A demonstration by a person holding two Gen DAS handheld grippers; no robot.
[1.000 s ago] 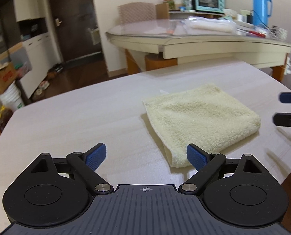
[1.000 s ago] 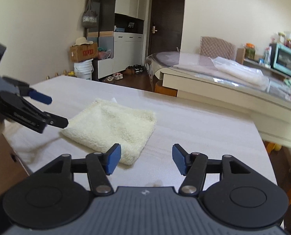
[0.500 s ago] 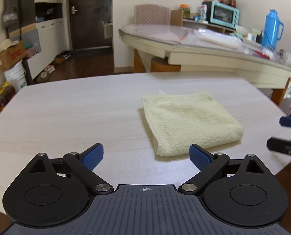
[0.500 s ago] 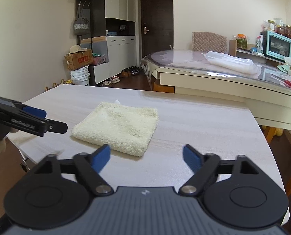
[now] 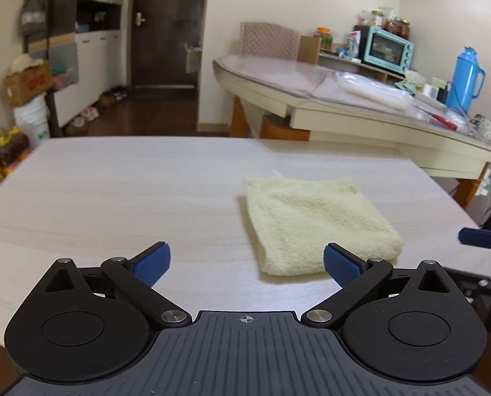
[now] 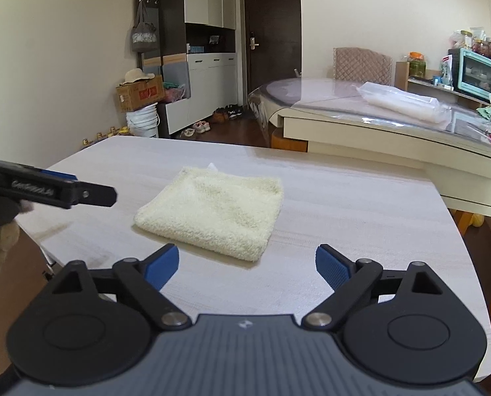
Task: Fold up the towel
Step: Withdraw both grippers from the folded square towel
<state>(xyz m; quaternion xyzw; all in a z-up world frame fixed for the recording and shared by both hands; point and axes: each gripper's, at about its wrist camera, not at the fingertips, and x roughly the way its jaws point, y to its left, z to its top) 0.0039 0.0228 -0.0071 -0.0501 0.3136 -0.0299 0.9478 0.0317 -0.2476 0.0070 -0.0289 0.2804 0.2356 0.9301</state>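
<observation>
Your pale yellow terry towel [image 5: 314, 222] lies folded into a thick square on the light wood-grain table [image 5: 113, 191], free of both tools. Your left gripper [image 5: 247, 262] hangs just short of the towel's near edge, blue pads spread wide, nothing between them. Your right gripper [image 6: 247, 265] hovers before the towel's other side, jaws opening, only bare tabletop between them.

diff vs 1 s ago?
Right gripper jaws are opening, clearly wider than before, nothing between them. Left gripper rolled level and edged back from the towel; its jaws stay wide and empty. Towel stays folded in place on the table, untouched.
</observation>
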